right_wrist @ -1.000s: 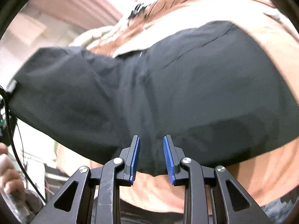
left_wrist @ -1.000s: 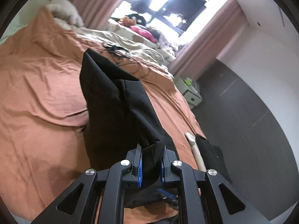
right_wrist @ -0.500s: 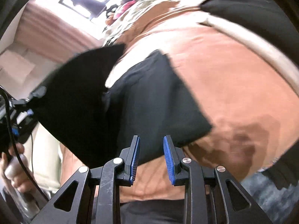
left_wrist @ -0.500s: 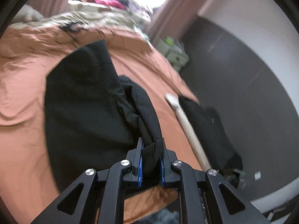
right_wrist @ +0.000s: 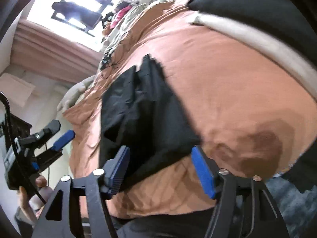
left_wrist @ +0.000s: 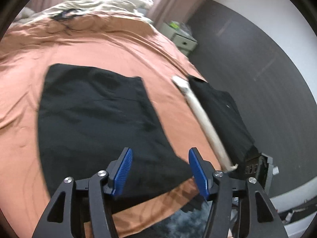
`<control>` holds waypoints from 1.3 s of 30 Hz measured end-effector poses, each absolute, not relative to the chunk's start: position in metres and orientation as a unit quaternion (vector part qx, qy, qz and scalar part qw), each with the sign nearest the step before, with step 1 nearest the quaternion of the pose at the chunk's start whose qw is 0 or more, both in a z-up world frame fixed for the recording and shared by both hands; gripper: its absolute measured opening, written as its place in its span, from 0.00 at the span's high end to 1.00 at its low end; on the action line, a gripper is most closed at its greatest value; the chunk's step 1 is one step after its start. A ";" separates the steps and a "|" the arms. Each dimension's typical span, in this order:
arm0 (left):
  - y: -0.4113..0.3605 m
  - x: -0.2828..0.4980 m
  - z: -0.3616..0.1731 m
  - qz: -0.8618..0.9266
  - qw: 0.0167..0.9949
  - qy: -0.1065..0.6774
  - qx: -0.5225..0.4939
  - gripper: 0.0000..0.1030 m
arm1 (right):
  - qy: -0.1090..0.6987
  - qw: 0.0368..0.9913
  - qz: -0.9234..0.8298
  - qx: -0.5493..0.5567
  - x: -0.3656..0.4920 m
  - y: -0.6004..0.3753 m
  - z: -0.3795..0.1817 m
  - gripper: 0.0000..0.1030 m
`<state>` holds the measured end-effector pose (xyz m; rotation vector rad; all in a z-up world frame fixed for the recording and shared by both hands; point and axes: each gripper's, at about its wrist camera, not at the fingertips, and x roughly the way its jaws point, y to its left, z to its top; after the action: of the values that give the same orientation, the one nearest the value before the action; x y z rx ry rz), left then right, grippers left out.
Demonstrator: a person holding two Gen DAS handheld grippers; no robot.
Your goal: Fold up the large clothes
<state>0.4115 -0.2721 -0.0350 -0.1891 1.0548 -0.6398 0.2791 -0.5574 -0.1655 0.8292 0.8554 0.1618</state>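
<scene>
Left wrist view: left gripper (left_wrist: 159, 171) spread wide, empty, above near edge of black garment (left_wrist: 95, 123) lying flat on orange bedsheet (left_wrist: 111, 45). Garment's near hem hidden behind fingers. Far right: second dark garment (left_wrist: 221, 117), blurred pale strip (left_wrist: 200, 119) beside it.

Right wrist view: right gripper (right_wrist: 161, 169) likewise spread, empty; garment's (right_wrist: 142, 111) near corner between fingertips, contact unclear.

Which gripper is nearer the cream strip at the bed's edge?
Right, probably. The right gripper hovers over the black garment's near corner on the cream strip's side; the left gripper is farther off.
</scene>
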 end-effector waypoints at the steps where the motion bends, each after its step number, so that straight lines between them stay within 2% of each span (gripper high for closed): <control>1: -0.260 0.412 -0.035 -0.288 0.815 0.495 -0.091 0.41 | 0.401 0.824 0.084 0.392 0.284 -0.552 -0.163 0.25; 14: -0.137 0.407 -0.057 -0.164 0.836 0.507 -0.128 0.41 | 0.385 0.825 0.119 0.397 0.316 -0.500 -0.146 0.25; 20: -0.121 0.404 -0.071 -0.144 0.830 0.520 -0.142 0.41 | 0.402 0.819 0.102 0.395 0.327 -0.500 -0.154 0.26; 21: -0.121 0.403 -0.073 -0.144 0.829 0.522 -0.139 0.41 | 0.401 0.820 0.092 0.397 0.327 -0.503 -0.157 0.42; 22: -0.121 0.401 -0.074 -0.143 0.829 0.523 -0.137 0.41 | 0.399 0.822 0.086 0.397 0.327 -0.505 -0.158 0.74; 23: -0.119 0.401 -0.076 -0.143 0.828 0.525 -0.136 0.41 | 0.397 0.823 0.084 0.398 0.325 -0.507 -0.159 0.78; 28: -0.129 0.408 -0.089 -0.141 0.820 0.538 -0.134 0.41 | 0.379 0.829 0.097 0.400 0.318 -0.518 -0.168 0.85; 39: -0.158 0.416 -0.116 -0.158 0.804 0.561 -0.118 0.41 | 0.379 0.795 0.075 0.468 0.308 -0.564 -0.217 0.86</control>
<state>0.4158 -0.1582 -0.1161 -0.2531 1.2028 -0.3383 0.3079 -0.5642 -0.2168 1.0064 0.8137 0.1612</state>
